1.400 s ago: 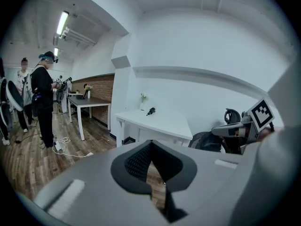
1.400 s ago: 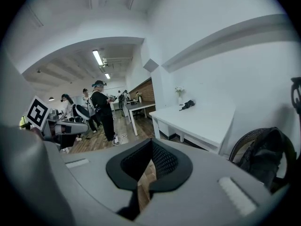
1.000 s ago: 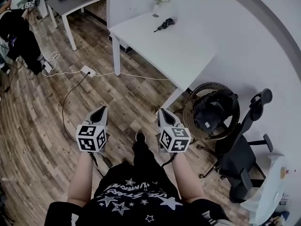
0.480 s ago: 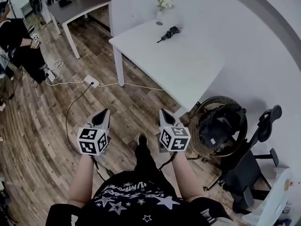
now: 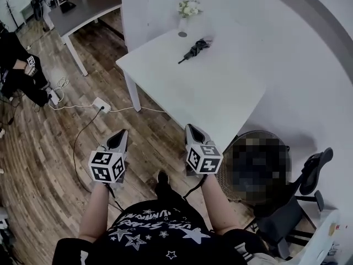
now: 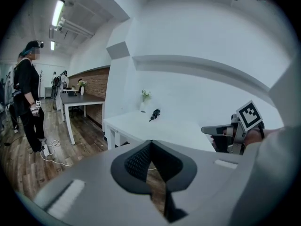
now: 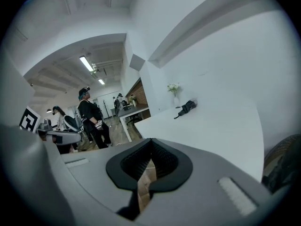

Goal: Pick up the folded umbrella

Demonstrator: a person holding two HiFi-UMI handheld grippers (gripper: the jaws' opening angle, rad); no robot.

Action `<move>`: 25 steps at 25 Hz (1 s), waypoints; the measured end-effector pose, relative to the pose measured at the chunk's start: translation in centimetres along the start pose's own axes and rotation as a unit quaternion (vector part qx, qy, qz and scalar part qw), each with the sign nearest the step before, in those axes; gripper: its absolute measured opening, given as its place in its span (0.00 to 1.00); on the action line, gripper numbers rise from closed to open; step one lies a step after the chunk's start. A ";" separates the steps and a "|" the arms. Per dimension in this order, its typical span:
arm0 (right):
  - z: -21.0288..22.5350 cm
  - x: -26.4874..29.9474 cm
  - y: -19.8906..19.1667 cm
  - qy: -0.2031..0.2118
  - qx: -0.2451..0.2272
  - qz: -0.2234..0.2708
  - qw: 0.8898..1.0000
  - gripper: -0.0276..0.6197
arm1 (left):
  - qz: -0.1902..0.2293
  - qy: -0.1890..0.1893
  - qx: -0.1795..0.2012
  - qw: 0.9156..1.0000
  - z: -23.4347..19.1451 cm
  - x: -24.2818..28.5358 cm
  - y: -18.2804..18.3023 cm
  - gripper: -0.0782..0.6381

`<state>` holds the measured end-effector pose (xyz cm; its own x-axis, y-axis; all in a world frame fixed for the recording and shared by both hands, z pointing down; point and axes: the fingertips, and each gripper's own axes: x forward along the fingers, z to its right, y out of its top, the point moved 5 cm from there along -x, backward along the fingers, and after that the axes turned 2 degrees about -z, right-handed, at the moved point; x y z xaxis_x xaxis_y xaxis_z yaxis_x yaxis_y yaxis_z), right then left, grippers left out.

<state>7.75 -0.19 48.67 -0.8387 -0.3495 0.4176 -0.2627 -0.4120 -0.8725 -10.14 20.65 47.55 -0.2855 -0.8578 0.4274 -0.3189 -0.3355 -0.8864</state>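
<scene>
Folded umbrella [image 5: 194,49] lies at the far side of the white table [image 5: 215,93], near the flower vase [image 5: 186,12] and well apart from both tools. Left tool [image 5: 119,134] and right tool [image 5: 192,129] are pressed together and empty. Risks as I see them: a long reach clips the vase, or the tools arrive unopened. Wood floor [image 5: 44,164], power strip [image 5: 100,102] by the table leg.

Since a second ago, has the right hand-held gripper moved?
Yes. The right hand-held gripper has come forward toward the white table: in the head view its tip now overlaps the table's near edge, where floor showed between them before.
</scene>
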 end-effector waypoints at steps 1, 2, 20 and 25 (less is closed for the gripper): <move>0.7 0.7 0.6 0.000 0.001 0.001 1.000 0.07 | -0.001 -0.002 -0.001 1.000 0.1 1.1 0.5 0.11; 1.4 1.3 1.3 0.000 0.002 0.001 1.000 0.07 | -0.002 -0.004 -0.001 1.000 0.3 2.0 0.9 0.11; 8.2 9.1 6.6 0.001 0.007 0.000 1.000 0.07 | 0.007 -0.002 -0.009 1.000 -0.4 11.7 5.9 0.11; 10.5 10.3 7.3 -0.035 0.017 0.002 0.999 0.07 | 0.008 -0.024 -0.009 1.000 -1.5 16.0 7.8 0.11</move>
<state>2.21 -15.61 49.23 -0.8045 -0.4080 0.4316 -0.2418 -0.4387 -0.8655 -18.59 4.87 47.78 -0.2469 -0.8808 0.4040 -0.3310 -0.3152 -0.8894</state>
